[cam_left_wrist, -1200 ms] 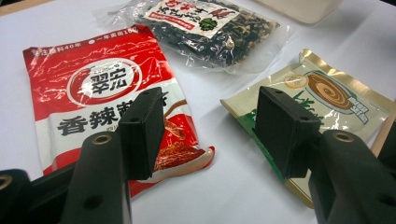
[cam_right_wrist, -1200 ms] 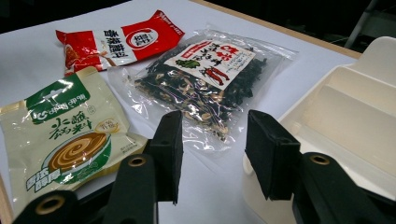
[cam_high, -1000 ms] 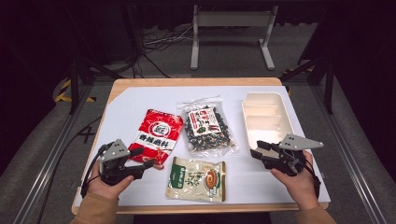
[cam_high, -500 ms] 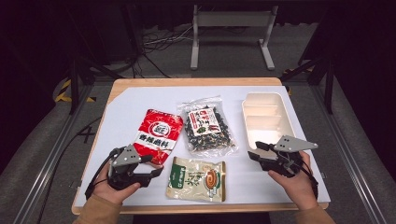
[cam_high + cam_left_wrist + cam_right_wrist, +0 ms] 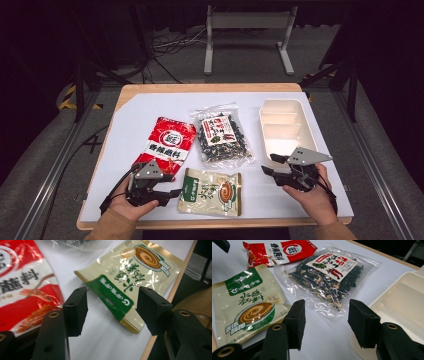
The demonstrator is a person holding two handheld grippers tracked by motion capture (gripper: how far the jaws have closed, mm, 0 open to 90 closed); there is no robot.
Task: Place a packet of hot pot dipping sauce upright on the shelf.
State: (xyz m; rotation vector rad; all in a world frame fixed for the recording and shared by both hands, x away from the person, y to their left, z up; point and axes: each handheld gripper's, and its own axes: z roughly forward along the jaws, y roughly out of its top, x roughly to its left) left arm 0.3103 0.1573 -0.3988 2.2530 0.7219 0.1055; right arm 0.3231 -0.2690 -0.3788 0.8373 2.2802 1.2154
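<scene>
Green sauce packet (image 5: 211, 191) flat, left tongs (image 5: 169, 196) gaping at its edge, right tongs (image 5: 267, 164) gaping, empty.

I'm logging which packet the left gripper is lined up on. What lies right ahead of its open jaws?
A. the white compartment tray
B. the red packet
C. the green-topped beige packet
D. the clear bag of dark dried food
C: in the left gripper view the green-topped beige packet lies flat on the table straight beyond the open left gripper, its green end nearest the jaws, while the red packet sits off to one side.
</scene>
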